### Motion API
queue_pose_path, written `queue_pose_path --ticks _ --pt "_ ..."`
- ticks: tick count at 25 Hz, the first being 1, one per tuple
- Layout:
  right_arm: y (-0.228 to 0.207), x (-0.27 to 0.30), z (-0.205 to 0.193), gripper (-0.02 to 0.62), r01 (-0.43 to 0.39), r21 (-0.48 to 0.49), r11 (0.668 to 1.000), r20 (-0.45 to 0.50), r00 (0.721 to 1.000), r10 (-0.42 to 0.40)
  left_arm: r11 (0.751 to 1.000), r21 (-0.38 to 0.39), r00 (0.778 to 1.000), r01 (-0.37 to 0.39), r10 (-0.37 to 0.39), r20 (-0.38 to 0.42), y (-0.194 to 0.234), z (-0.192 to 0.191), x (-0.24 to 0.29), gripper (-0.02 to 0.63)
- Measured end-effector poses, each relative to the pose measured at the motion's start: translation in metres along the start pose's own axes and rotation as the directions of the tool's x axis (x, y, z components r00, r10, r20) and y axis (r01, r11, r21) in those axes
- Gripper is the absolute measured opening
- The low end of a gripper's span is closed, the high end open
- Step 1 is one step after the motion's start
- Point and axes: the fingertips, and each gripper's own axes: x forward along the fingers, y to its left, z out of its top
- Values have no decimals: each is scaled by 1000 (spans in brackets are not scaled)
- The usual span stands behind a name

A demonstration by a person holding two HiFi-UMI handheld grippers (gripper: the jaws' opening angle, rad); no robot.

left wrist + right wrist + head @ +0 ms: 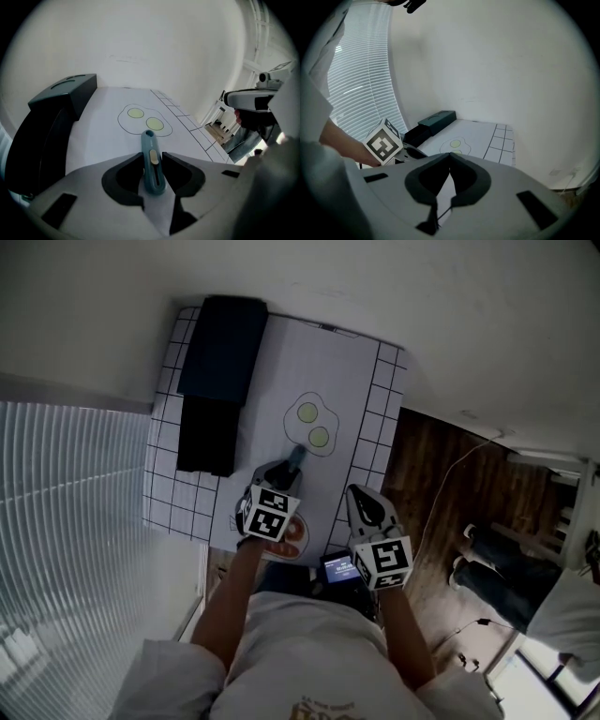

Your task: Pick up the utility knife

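Lower centre: left gripper (153,155) clamped on teal utility knife (153,165); right gripper (450,155) shut, empty. Feared narrow pinch letting knife pivot and drop onto mat (101,140).

Closed right hand-held gripper (450,157), white gridded mat (483,136) ahead, blinds (361,84) at left

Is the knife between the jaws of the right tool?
No, the right tool has its jaws together and empty; the knife sits between the jaws of the left tool.
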Motion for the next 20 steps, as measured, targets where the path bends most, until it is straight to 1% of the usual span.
queue_pose_path --ticks 5,8,11,15,20 --pt "-9 -14 6 6 24 8 1000 19 1000 -24 1000 -6 1000 -2 2 14 1 8 -7 135" --pt "-15 -22 7 6 43 10 999 30 999 -44 1000 11 1000 2 -3 21 -3 12 -12 135" --pt "-16 -30 8 6 53 6 999 45 998 -53 999 32 999 -1 -1 53 -6 21 -23 135" --pt "-15 -44 9 6 65 6 998 65 996 -65 999 49 995 17 -22 94 -17 26 -39 135" --pt "-16 -62 17 6 73 6 997 107 992 -73 999 44 992 16 -22 128 -26 28 -62 135"
